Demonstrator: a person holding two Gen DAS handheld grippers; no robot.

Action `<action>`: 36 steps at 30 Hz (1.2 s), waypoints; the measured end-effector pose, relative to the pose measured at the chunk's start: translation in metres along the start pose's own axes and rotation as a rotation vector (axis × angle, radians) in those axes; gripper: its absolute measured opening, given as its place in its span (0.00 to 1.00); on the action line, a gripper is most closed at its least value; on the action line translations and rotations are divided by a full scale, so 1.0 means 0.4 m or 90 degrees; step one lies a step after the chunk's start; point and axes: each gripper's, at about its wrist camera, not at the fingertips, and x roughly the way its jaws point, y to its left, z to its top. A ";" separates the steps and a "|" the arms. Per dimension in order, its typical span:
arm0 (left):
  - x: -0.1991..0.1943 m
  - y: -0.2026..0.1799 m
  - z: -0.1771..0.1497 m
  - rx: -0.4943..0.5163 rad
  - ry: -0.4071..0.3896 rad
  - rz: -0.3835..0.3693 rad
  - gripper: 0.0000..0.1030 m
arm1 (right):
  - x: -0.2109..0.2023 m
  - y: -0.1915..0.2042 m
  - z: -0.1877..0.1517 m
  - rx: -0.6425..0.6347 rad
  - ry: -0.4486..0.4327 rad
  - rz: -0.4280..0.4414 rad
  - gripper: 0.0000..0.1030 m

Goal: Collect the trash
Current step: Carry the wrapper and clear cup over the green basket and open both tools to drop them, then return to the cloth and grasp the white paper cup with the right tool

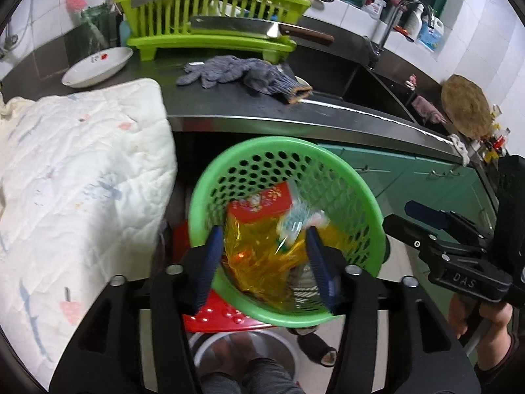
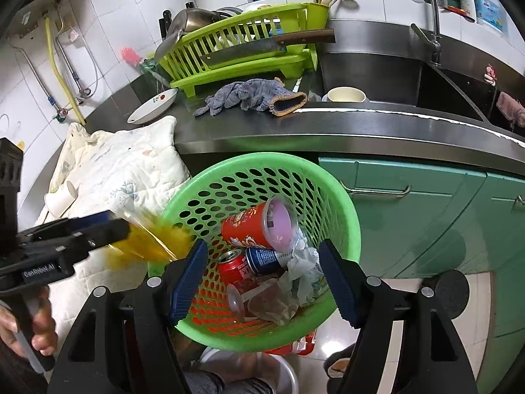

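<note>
steel counter (image 2: pixel 328 124) w/ dish rack (image 2: pixel 236 62), bowl (image 2: pixel 152 106), grey glove (image 2: pixel 252 97), quilt (image 2: pixel 131 170)

White tiled walls (image 2: pixel 124 10) back a steel counter (image 2: pixel 328 131) above green cabinets (image 2: pixel 410 223) and pale floor tiles (image 2: pixel 400 312)

Your left black two-finger gripper with blue ribbed pads (image 1: pixel 264 262) points steeply downward, its fingers (image 1: pixel 206 266) spread apart; the pads press on nothing, though a crinkled yellow cellophane wrapper (image 1: pixel 259 256) shows between them. From the right wrist view, this gripper reaches in from the left edge, your left hand (image 2: pixel 29 328) wrapped round its grip. Your right black two-finger gripper with blue ribbed pads (image 2: pixel 262 282) also tilts downward, fingers (image 2: pixel 187 282) wide apart and empty. From the left wrist view it juts in from the right edge, your right hand (image 1: pixel 482 321) curled round its handle.
</note>
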 end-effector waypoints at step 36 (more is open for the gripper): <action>-0.354 0.503 -0.174 -0.154 -0.082 0.202 0.68 | 0.089 0.491 0.005 -0.172 0.043 0.146 0.67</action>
